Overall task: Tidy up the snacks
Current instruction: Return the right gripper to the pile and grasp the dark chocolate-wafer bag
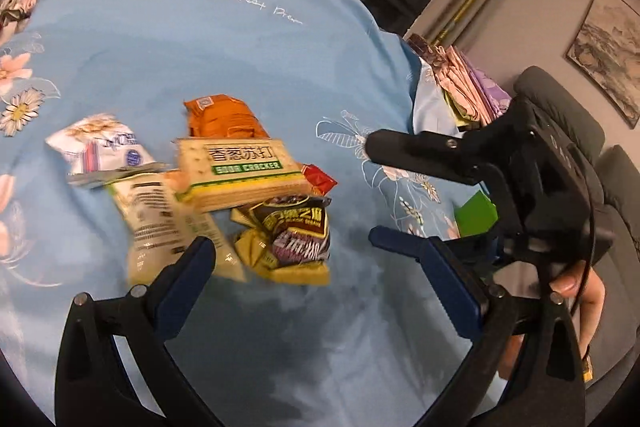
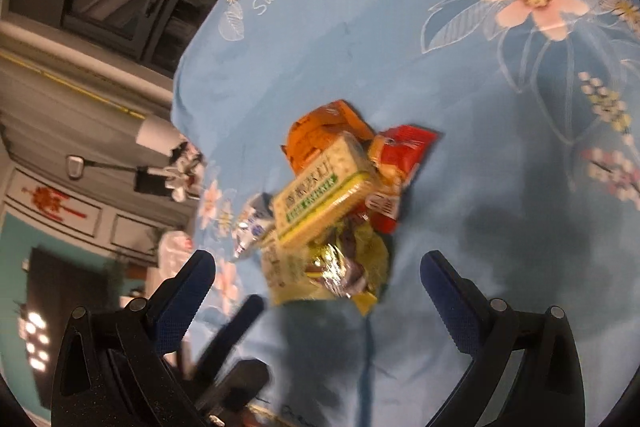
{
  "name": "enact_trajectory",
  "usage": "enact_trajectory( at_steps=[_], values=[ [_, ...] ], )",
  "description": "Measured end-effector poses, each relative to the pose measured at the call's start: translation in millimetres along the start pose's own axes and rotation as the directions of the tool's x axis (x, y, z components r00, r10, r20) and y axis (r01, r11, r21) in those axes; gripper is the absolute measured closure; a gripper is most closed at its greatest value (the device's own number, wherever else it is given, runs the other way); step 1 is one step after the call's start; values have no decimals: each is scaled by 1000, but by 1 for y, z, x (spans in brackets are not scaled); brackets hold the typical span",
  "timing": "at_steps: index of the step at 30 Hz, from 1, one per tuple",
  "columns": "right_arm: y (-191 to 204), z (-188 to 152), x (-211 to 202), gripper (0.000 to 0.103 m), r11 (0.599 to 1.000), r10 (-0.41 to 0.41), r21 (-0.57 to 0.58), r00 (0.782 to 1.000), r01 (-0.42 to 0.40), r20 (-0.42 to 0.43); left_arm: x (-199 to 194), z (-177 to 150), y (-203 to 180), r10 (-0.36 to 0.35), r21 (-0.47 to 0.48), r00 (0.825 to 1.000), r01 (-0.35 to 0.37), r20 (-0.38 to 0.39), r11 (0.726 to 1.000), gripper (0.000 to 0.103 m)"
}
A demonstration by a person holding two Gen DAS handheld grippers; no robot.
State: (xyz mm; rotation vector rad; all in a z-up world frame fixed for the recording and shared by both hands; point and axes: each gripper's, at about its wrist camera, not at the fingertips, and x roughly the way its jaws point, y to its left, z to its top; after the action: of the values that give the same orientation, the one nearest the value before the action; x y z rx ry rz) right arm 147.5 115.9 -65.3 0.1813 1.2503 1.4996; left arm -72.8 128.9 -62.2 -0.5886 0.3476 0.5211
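The snack pile (image 1: pixel 240 195) lies heaped on the blue bedsheet (image 1: pixel 248 39), cracker box (image 1: pixel 240 171) on top. The pile sits directly ahead of both tools. Left tool (image 1: pixel 290 247): spread, empty. Right tool (image 2: pixel 318 263): spread wide, empty, probably nearer.

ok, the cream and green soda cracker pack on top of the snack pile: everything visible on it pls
The cream and green soda cracker pack is a long rectangular block in a glossy printed wrapper showing cracker pictures, dark Chinese characters and a green band reading SODA CRACKER. It looks sealed and undented. It lies label-up, slightly tilted, on top of the snack heap on the light blue floral cloth. It rests against the orange packet behind, over the red packet and the yellow-brown bag. Neither gripper touches it.
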Motion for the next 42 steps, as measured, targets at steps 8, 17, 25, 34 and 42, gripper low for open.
enact_trajectory(
  at_steps=[8,17,25,34,42],
  values=[
    [0,4,15,6,998,9,-69,999,-13,-53,27,4,1,-2,36,1000,3,-24,999,0],
    [-7,7,39,29,998,-26,-64,994,20,-109,44,18,6,-3,35,998,5,-69,999,1],
    [-19,11,36,51,998,-44,-47,995,40,-91,52,17,14,-33,14,992,35,-121,999,19],
    [-27,11,31,59,999,-32,-42,996,28,-81,45,9,14,-30,30,990,34,-141,999,34],
    [-31,9,29,59,999,-34,-38,997,32,-72,45,6,14,-36,28,987,41,-159,999,42]
  ],
)
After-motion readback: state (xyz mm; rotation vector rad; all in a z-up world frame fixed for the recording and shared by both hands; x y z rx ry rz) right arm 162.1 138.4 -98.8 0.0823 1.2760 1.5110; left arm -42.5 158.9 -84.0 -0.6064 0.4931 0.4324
